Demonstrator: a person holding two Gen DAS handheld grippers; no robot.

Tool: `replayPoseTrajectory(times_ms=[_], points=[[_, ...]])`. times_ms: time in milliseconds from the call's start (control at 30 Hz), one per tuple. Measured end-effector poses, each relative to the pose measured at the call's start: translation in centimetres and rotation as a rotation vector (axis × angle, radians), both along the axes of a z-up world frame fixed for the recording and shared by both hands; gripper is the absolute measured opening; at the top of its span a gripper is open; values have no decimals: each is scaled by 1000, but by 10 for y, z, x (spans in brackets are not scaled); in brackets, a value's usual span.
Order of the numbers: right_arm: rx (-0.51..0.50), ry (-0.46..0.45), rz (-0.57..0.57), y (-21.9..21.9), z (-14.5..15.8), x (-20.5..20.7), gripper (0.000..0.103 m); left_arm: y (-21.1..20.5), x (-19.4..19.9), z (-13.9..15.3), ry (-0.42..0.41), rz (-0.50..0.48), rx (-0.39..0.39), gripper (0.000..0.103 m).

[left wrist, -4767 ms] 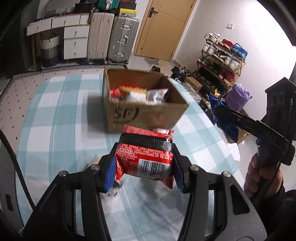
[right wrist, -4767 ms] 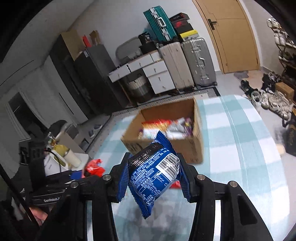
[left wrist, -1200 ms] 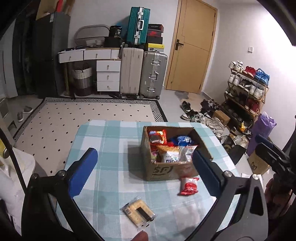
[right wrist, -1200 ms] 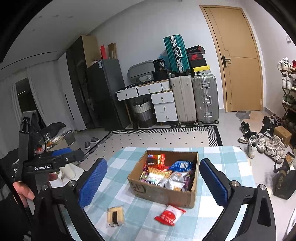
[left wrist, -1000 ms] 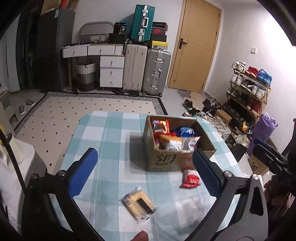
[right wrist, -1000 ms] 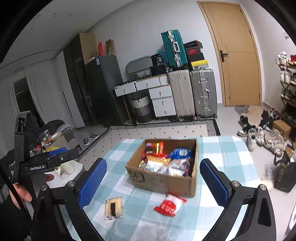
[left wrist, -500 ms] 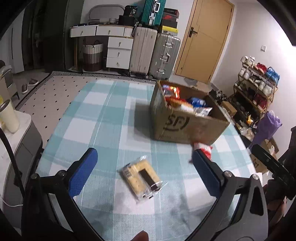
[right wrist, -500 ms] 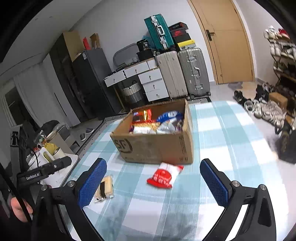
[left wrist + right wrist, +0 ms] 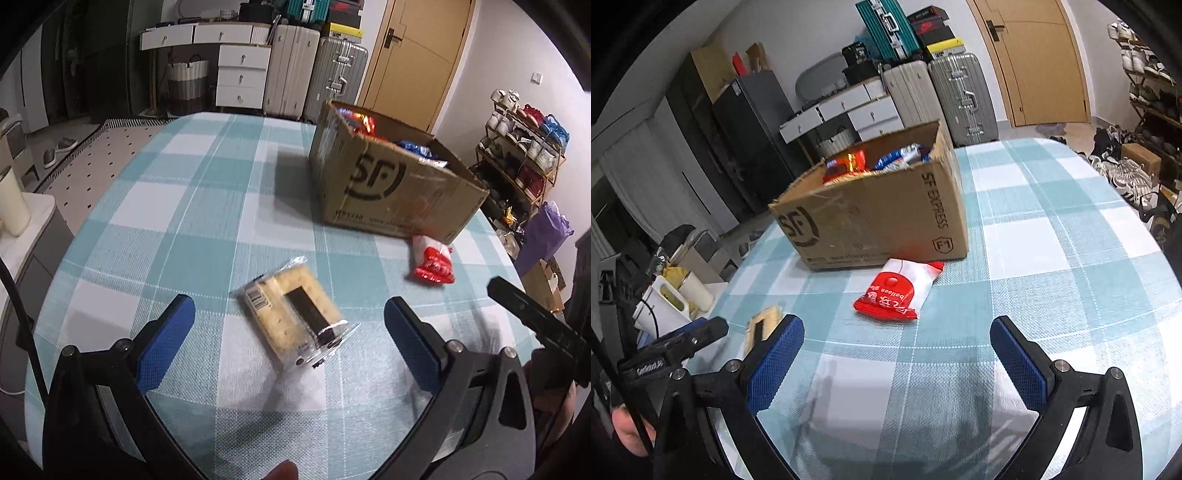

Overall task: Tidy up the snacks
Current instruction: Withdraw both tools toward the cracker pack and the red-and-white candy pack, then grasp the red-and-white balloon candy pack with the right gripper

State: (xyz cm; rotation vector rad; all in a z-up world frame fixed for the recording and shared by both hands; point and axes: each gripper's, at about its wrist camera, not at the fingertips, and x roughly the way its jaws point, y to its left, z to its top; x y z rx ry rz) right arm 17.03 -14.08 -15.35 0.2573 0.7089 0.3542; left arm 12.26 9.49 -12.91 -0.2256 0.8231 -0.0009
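Hovering open, left gripper point(image 9: 290, 341) over cracker pack point(image 9: 291, 314).

matt woven tablecloth point(image 9: 155, 206), brown cardboard box point(image 9: 388, 188), glossy plastic cracker wrapper point(image 9: 295, 314)

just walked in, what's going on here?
A person is sorting snacks into a cardboard box on a checked tablecloth, a gripper in each hand. Both are open and empty. The left gripper faces a clear-wrapped cracker packet; the right gripper faces a red and white packet that lies by the box's front. The box already holds several snacks.
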Motion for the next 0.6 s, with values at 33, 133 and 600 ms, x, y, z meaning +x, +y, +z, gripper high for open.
replayPoseTrajectory(times_ms=[33, 133, 600], points=[[-8, 10, 0, 2, -4, 5, 102, 1, -1, -1, 3, -2, -3, 102], [-27, 37, 8, 9, -11, 22, 102, 0, -1, -7, 13, -8, -7, 102], [-72, 103, -3, 39, -25, 85, 97, 14, -7, -22, 55, 3, -33, 102]])
